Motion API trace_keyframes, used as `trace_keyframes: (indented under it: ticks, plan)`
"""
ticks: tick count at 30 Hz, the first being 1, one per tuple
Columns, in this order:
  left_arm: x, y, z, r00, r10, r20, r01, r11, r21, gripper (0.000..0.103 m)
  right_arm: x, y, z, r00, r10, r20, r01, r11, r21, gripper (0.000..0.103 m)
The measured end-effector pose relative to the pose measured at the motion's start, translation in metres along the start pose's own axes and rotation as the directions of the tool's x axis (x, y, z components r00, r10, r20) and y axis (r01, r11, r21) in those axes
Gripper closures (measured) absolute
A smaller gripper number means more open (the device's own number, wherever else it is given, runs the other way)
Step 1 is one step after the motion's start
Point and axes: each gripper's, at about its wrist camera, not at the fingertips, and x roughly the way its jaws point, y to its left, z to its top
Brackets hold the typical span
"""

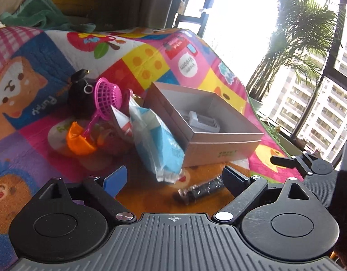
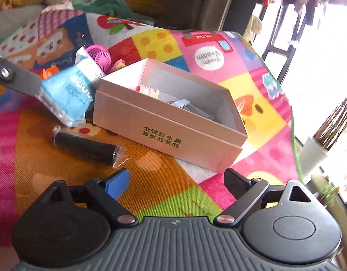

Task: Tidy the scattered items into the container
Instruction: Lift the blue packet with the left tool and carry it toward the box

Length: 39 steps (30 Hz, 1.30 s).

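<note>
Both my grippers hang empty with jaws spread wide: the left gripper and the right gripper. In the left view, the black roll in clear wrap lies on the mat just ahead at about one o'clock, short of the grey box. The blue pouch leans on the box's wall at eleven. I judge the roll light, firm, its film slippery; I'd pinch it mid-length, across its width.
</note>
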Motion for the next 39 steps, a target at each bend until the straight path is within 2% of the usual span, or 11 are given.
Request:
trace_keyframes:
  ticks: [3,5,12,19,24,26,29,31,33,35,39]
  plan:
    - [0.029,-0.008,0.006,0.998,0.062,0.023,-0.063,0.997,0.055,0.017,0.0,-0.014,-0.005,0.996,0.086,-0.003,-0.085,0.991,0.107,0.009]
    - [0.044,-0.008,0.009,0.995,0.1,0.022,-0.101,0.993,0.066,0.04,0.0,-0.017,-0.006,0.996,0.094,0.004,-0.094,0.988,0.122,0.004]
    - [0.037,0.006,0.013,0.995,0.103,0.005,-0.103,0.994,0.03,0.059,0.011,-0.027,-0.007,0.987,0.154,-0.04,-0.144,0.971,0.191,0.003]
    - [-0.023,0.006,-0.013,0.989,-0.096,-0.112,0.094,0.995,-0.022,0.066,0.02,-0.034,-0.007,0.979,0.187,-0.08,-0.163,0.955,0.246,0.002]
    - [-0.038,0.016,-0.031,0.984,-0.073,-0.164,0.076,0.997,0.015,0.039,0.018,-0.026,-0.005,0.982,0.166,-0.087,-0.146,0.968,0.204,0.0]
    - [-0.039,0.022,-0.032,0.986,-0.03,-0.164,0.035,0.999,0.027,0.02,0.015,-0.02,-0.004,0.985,0.154,-0.08,-0.139,0.976,0.165,0.0]
    - [-0.04,0.03,-0.028,0.989,0.096,-0.109,-0.083,0.99,0.117,0.01,0.008,-0.01,-0.002,0.99,0.123,-0.069,-0.116,0.988,0.101,0.0]
    - [-0.04,0.033,-0.024,0.97,0.241,-0.039,-0.227,0.95,0.213,0.009,0.0,-0.003,-0.001,0.991,0.122,-0.053,-0.118,0.991,0.063,0.0]
    - [-0.035,0.037,-0.02,0.928,0.371,0.014,-0.36,0.89,0.28,0.009,-0.011,0.002,0.001,0.989,0.144,-0.032,-0.143,0.989,0.039,0.0]
    - [-0.032,0.047,-0.014,0.902,0.431,0.036,-0.424,0.864,0.273,0.009,-0.019,0.008,0.005,0.983,0.184,-0.009,-0.184,0.983,0.025,0.0]
    - [-0.049,0.069,-0.001,0.953,0.3,0.045,-0.303,0.95,0.081,0.006,-0.021,0.028,0.014,0.952,0.305,-0.007,-0.304,0.949,-0.083,0.0]
